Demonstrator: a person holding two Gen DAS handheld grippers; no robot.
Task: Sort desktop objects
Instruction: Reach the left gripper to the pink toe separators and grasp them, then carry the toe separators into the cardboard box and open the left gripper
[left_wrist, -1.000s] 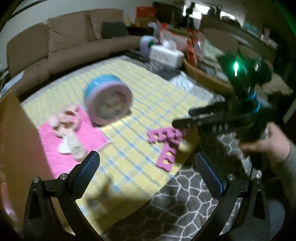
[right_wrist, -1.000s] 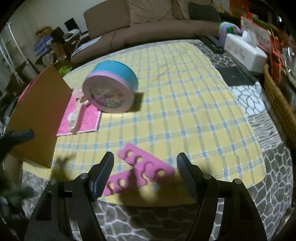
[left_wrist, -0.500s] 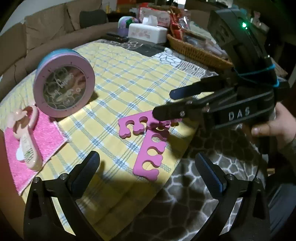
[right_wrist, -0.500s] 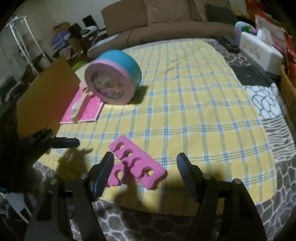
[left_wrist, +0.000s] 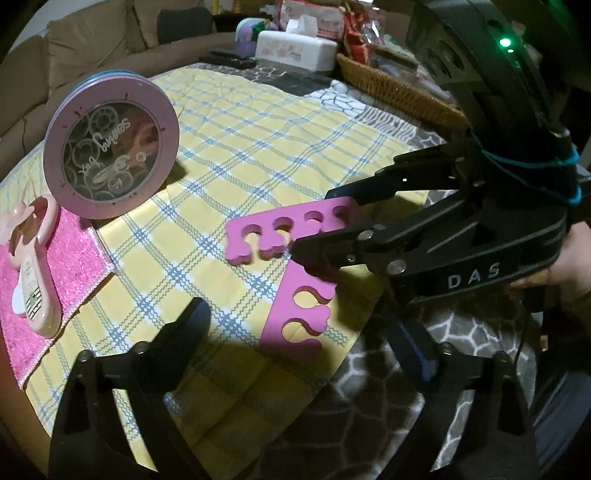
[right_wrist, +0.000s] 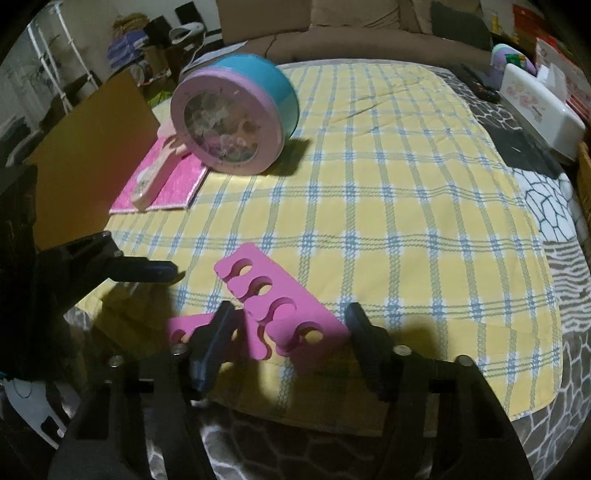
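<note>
Two pink foam toe separators lie at the near edge of the yellow checked cloth (left_wrist: 258, 122), forming an L. In the left wrist view, the upper toe separator (left_wrist: 258, 236) lies crosswise and the lower toe separator (left_wrist: 299, 314) runs down toward the cloth's edge, its end just at the grey patterned cover (left_wrist: 369, 406) beneath. The right gripper (left_wrist: 314, 225) reaches in from the right, held by a hand (left_wrist: 569, 258); its jaws have just been closing and now straddle the right end of the upper separator, though a firm pinch cannot be confirmed here. The left gripper (left_wrist: 306, 332) stands spread, its jaws having just narrowed a little, with the lower separator between the fingers and not touched. A round tin (left_wrist: 110, 144) with a pink rim stands on its edge toward the cloth's far left side, beside a pink mat (left_wrist: 74, 266) that carries a pink handled item (left_wrist: 33, 258). A tissue box (left_wrist: 295, 50) and wicker basket (left_wrist: 391, 88) sit beyond the cloth.

In the right wrist view, the right gripper (right_wrist: 288, 325) has the upper separator (right_wrist: 273, 302) between its fingers; the right pad sits just beside the foam and contact on the left is unclear. The other separator (right_wrist: 184, 328) shows partly behind the left finger. The left gripper's finger (right_wrist: 147, 269) enters from the left, over the cloth's near left corner. The tin (right_wrist: 236, 114) stands near the far left.
</note>
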